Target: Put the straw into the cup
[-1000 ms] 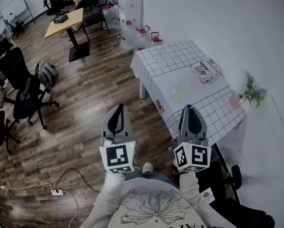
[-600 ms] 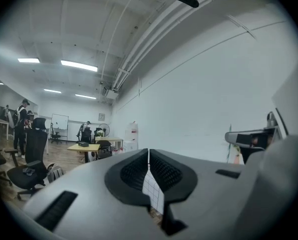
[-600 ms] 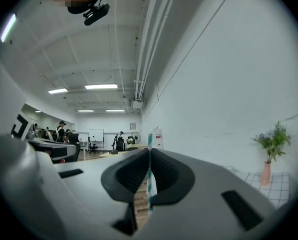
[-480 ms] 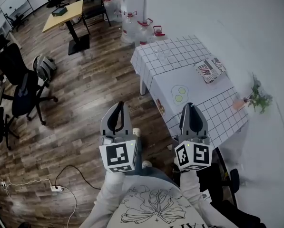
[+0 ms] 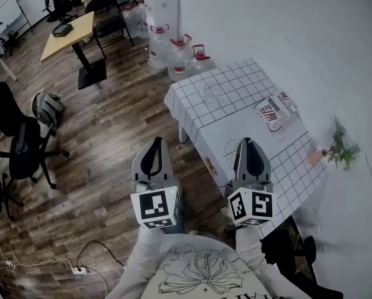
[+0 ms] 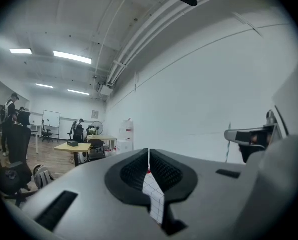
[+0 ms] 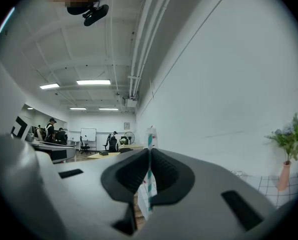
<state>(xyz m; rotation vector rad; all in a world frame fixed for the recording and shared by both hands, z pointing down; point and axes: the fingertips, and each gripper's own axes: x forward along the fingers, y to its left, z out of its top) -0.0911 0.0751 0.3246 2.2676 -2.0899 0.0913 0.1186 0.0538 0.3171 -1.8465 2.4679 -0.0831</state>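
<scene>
Right gripper view showed the right gripper (image 7: 149, 154) with fingers (image 7: 131, 172) clamped on the straw (image 7: 149, 140). The left gripper (image 6: 149, 154) was closed, empty. Carrying step, probably; next, reach the cup (image 5: 210, 94) on the table (image 5: 248, 80).

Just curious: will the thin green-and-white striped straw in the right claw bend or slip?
The green-and-white striped straw looks thin, so probably light. It stands straight in the shut right claw, so likely fairly stiff; a hard squeeze might crush it.
</scene>
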